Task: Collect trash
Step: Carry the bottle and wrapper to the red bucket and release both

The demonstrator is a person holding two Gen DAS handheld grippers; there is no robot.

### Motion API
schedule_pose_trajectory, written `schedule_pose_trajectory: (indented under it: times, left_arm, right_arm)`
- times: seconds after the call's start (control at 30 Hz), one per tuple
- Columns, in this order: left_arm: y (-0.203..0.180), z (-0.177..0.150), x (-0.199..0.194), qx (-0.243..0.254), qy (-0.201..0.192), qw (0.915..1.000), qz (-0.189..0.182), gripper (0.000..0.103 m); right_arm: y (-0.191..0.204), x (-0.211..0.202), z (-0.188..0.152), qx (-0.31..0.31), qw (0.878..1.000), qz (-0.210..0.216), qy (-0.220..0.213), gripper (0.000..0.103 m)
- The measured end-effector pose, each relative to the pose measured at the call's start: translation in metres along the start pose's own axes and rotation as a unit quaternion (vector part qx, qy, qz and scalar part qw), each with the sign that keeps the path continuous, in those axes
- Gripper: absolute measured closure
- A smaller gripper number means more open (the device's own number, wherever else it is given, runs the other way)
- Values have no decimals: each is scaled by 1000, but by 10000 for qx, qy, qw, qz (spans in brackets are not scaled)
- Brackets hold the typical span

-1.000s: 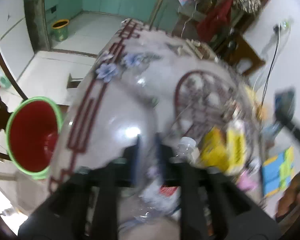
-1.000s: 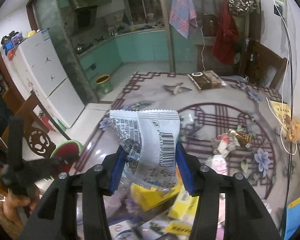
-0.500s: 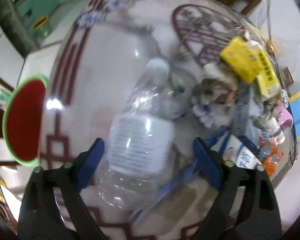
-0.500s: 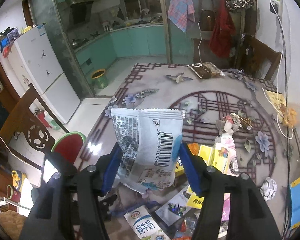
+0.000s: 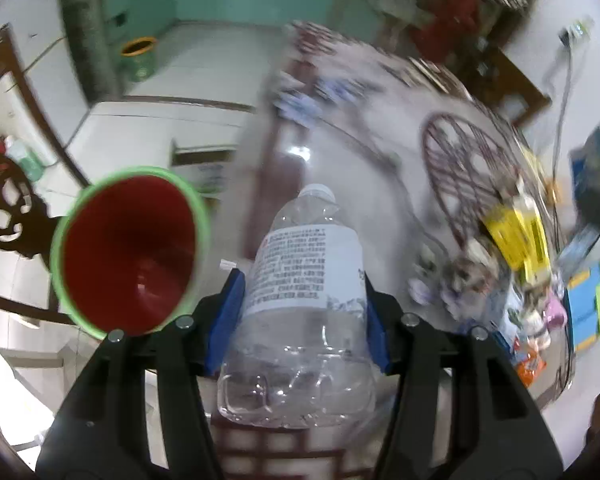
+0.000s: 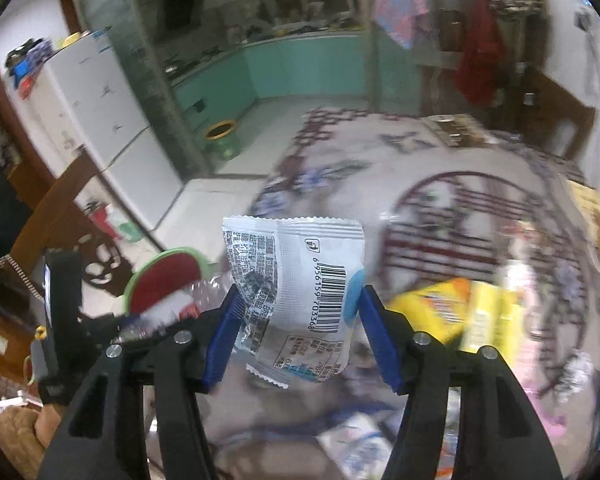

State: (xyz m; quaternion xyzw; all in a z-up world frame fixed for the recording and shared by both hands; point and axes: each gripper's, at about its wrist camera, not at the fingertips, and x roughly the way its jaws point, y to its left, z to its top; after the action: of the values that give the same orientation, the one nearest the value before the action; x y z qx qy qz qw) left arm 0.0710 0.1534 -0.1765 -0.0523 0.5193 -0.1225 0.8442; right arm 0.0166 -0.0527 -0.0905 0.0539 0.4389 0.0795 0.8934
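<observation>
A: What has the left gripper [image 5: 302, 304] got?
B: A clear plastic water bottle [image 5: 300, 304], lower centre of frame; the jaws are closing, blue pads pressed on its label. The red bin with a green rim [image 5: 130, 252] sits at left.
A: And the right gripper [image 6: 296, 312]?
B: Clamped on a white snack wrapper [image 6: 296, 284], centre frame, above the littered counter [image 6: 440, 168].

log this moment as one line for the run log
left gripper: closing on clear bottle | right gripper: holding white wrapper | red bin: beside table edge, open
</observation>
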Motion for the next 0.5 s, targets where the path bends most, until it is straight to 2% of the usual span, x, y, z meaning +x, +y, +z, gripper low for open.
schedule_pose_trajectory:
  times: [0.23,0.37,0.43,0.5]
  left_arm:
    - [99,3,-24,-691,-153,9960,543,50]
    - [141,2,-26,-968,-105,9925,740,50]
    - [154,2,-25,-1026,-75,9915,798,50]
    - [166,2,-24,-1053,-39,9910,823,51]
  right_arm:
    - [86,70,9,-377,9942,891,477,49]
    - [127,115,13,-601,9887,1088,842,50]
    - [143,134,16,-656,9870,1141,928,45]
    - [153,148,20,-608,9867,1184,938,33]
